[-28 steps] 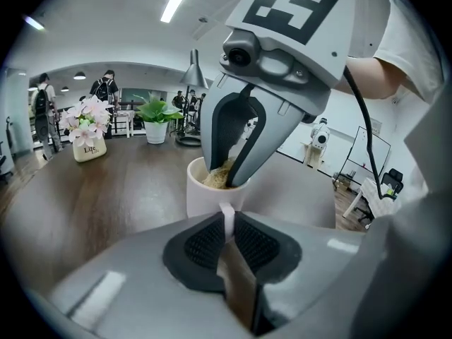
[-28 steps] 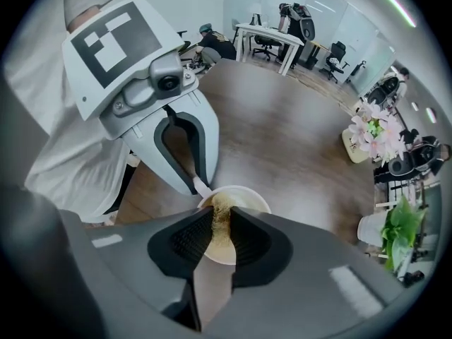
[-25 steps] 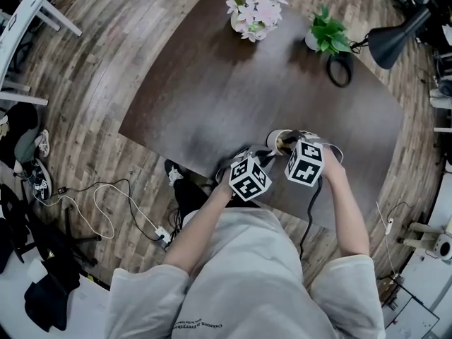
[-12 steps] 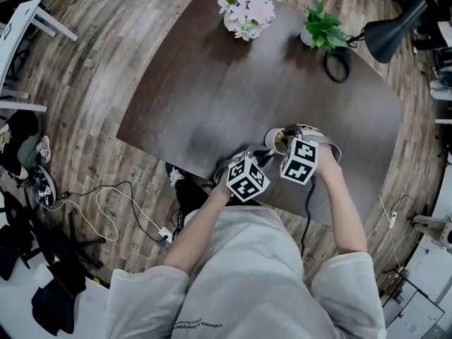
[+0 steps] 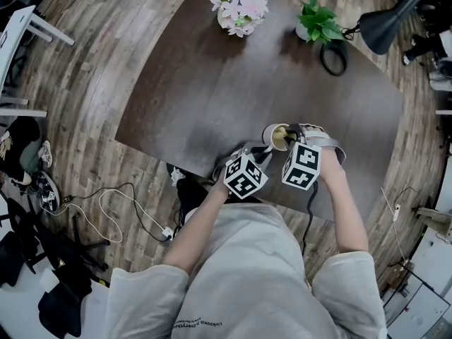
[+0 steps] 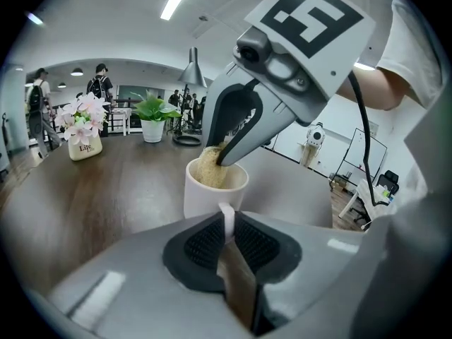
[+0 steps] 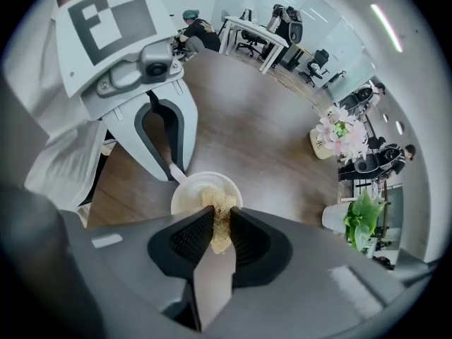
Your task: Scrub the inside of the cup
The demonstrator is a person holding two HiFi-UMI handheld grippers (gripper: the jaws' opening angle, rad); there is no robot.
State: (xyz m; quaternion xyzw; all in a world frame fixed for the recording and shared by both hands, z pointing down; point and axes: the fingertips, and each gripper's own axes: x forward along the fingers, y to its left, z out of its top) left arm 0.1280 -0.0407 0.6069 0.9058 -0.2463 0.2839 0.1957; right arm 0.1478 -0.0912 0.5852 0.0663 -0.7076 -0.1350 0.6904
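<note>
The dark wooden surface [image 5: 212, 83] carries the work close to its near edge, right in front of the person. That is well apart from the flower pot [image 5: 240, 6] and the green plant [image 5: 319, 23] at the far side. The left hand-held gripper [image 6: 227, 226] is clenched on the handle [image 6: 226, 210] of the white cup [image 6: 203, 198]. The cup looks upright on the surface, though its base is hidden behind the jaws. The right hand-held gripper [image 7: 221, 233] is clamped on a tan sponge [image 7: 217, 205], whose free end reaches over the rim and down into the cup. To scrub well, the left side should probably act as a vice: a firm hold on the handle, pressing the cup down so it neither turns nor slides toward the near edge. The right side can then sweep the sponge round the inner wall, pushing outward against it. It should work from the rim down to the bottom so that no band is skipped. Only a narrow part of the sponge sits between the pads, and it looks soft. A hard sideways shove could therefore drag it out of the grip, so moderate pressure with short circular strokes seems wiser. The right jaw tips should stay clear of the rim, since catching it could lever the cup over against the handle hold.
</note>
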